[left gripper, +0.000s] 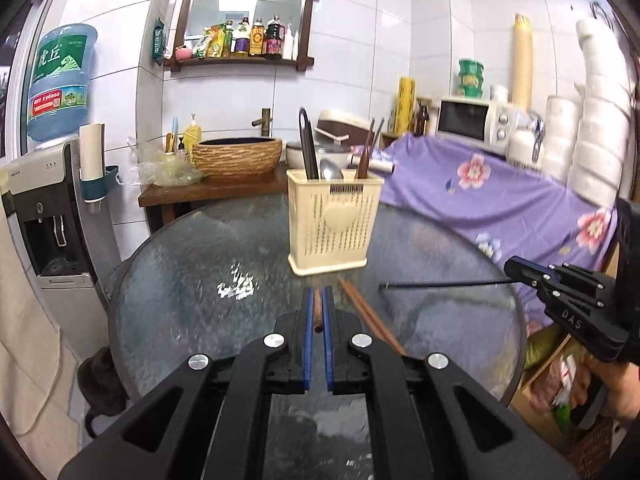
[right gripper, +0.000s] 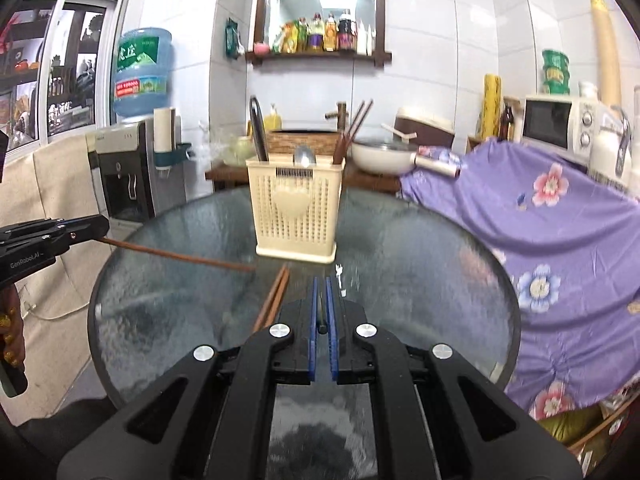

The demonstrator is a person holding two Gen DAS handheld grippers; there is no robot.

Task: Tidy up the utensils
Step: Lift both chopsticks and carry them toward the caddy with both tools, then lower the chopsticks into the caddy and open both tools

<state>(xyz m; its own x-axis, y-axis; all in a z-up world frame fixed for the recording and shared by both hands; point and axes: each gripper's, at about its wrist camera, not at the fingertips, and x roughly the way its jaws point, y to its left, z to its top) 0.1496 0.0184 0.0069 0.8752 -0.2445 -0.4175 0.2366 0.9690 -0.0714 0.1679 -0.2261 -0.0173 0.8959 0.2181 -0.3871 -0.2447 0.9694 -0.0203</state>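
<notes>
left gripper [left gripper: 318,300] clamps brown chopstick [right gripper: 176,256] | right gripper [right gripper: 321,292] clamps thin black chopstick [left gripper: 440,283] | each stick's full length shows only in the opposite wrist view

My left black two-finger gripper with blue pads [left gripper: 318,292] is clamped shut, a brown wooden chopstick [left gripper: 318,312] pinched between the pads, its fingers angled gently downward. My right black gripper with the same blue pads [right gripper: 322,284] is closed tight on a thin black chopstick [right gripper: 321,316], pointing down at a similar slant. From the left camera I see my right hand [left gripper: 608,388] wrapped around its handle at the frame's edge
</notes>
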